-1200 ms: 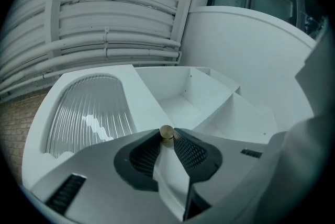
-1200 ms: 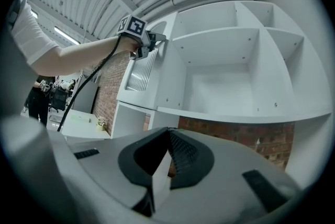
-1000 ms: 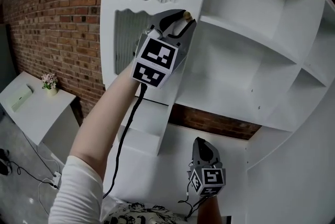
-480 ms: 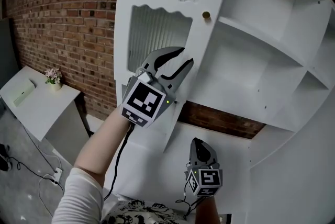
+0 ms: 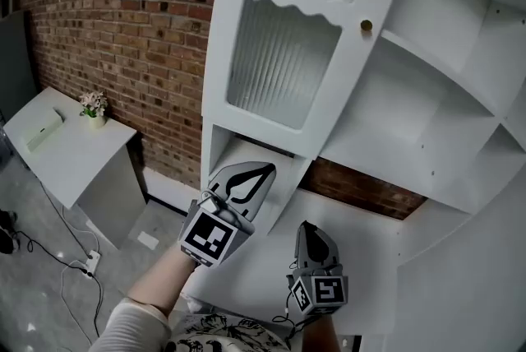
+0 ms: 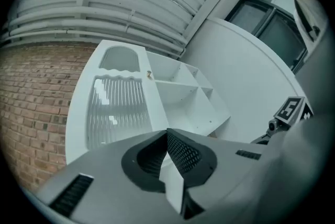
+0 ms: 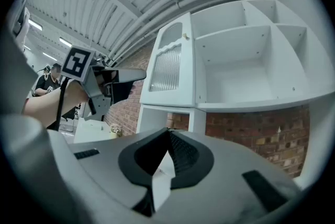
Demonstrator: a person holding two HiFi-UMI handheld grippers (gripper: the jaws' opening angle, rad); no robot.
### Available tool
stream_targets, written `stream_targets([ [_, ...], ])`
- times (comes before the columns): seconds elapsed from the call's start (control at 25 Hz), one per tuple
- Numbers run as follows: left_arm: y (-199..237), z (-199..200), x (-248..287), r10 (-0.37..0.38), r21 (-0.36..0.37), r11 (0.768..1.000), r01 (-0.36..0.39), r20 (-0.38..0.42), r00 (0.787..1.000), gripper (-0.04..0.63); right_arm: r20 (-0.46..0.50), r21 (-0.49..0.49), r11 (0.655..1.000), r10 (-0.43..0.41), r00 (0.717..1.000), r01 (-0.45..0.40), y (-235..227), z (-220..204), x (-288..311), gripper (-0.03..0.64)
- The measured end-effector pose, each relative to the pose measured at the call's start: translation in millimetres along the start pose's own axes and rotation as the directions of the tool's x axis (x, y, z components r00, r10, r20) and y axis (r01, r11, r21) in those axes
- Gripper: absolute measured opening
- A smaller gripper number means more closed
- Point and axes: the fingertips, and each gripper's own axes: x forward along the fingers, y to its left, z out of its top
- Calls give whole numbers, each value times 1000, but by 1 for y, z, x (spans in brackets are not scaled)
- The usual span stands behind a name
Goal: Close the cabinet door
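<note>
The left gripper (image 5: 261,171) has dropped from the small brass knob (image 5: 366,25), jaws now pressed together on nothing (the right gripper (image 5: 311,229) likewise); the white ribbed-glass cabinet door (image 5: 279,62) still stands swung open beside bare white shelves (image 5: 427,95), unclosed

Smooth white-painted cabinet door (image 5: 220,71), satin sheen – ribbed translucent glass panel (image 5: 279,62), small brassy metal knob (image 5: 366,25); behind, rough matt red brick wall (image 5: 123,21).

My grey left gripper (image 5: 268,170) and right gripper (image 5: 312,227) carry black-and-white marker cubes (image 5: 212,237); my sleeve (image 5: 138,327) is white.
</note>
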Motion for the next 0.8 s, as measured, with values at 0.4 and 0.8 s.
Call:
stream_targets([
  [0.4,2,-83,-64,70,-122,988,-89,-148,986,11,-33,4,1000,3,999,-3,30,-16,10,6],
  [0.8,3,-114,-86,58,-190,977,-101,-218,974,12,-54,27,1000,12,998,-10,48,-21,15,6],
])
